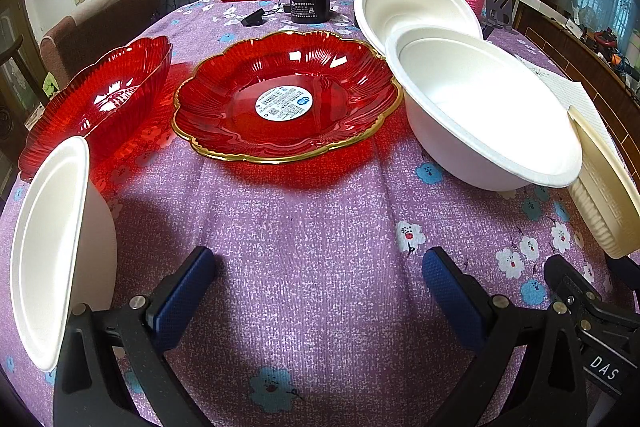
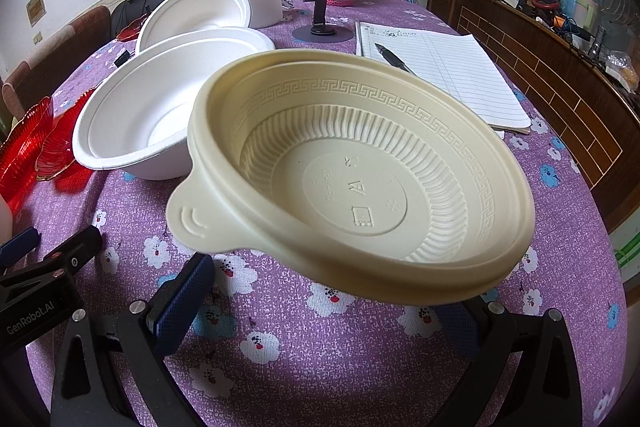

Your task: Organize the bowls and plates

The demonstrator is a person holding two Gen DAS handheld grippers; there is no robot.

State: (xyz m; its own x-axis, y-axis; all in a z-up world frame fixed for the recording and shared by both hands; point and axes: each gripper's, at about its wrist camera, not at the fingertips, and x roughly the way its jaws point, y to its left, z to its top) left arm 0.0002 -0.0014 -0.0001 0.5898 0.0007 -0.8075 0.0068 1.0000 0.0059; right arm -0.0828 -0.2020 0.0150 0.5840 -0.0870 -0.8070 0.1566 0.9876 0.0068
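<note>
A gold-rimmed red plate (image 1: pixel 286 95) is set at the middle of the purple flowered tablecloth (image 1: pixel 304 247), and everything else is best placed from it. To its left a red bowl (image 1: pixel 100 99) is seen, and nearer the camera on that side a white bowl (image 1: pixel 48 251) is tipped on edge. To the plate's right two white bowls are overlapped, the nearer one (image 1: pixel 488 107) resting against the farther one (image 1: pixel 416 3). Further right again a cream bowl (image 2: pixel 360 179) is seen tilted, close above the right gripper (image 2: pixel 320 291). The left gripper (image 1: pixel 318 279) is held released over bare cloth in front of the plate, nothing between its blue pads (image 1: pixel 182 299). The right gripper's jaws appear spread, but one finger is hidden behind the cream bowl, so whether that bowl is grasped cannot be told. Sorting is judged barely begun, since like pieces are scattered. The main risk is judged to lie with the cream bowl: if it is only propped or lightly caught by its rim, it could be dropped onto the cloth or knocked into the nearer white bowl. The leaning white bowls could also be toppled by a careless reach, and a notepad (image 2: pixel 440 75) with a pen (image 2: pixel 392 57) beyond the cream bowl could be swept aside.
</note>
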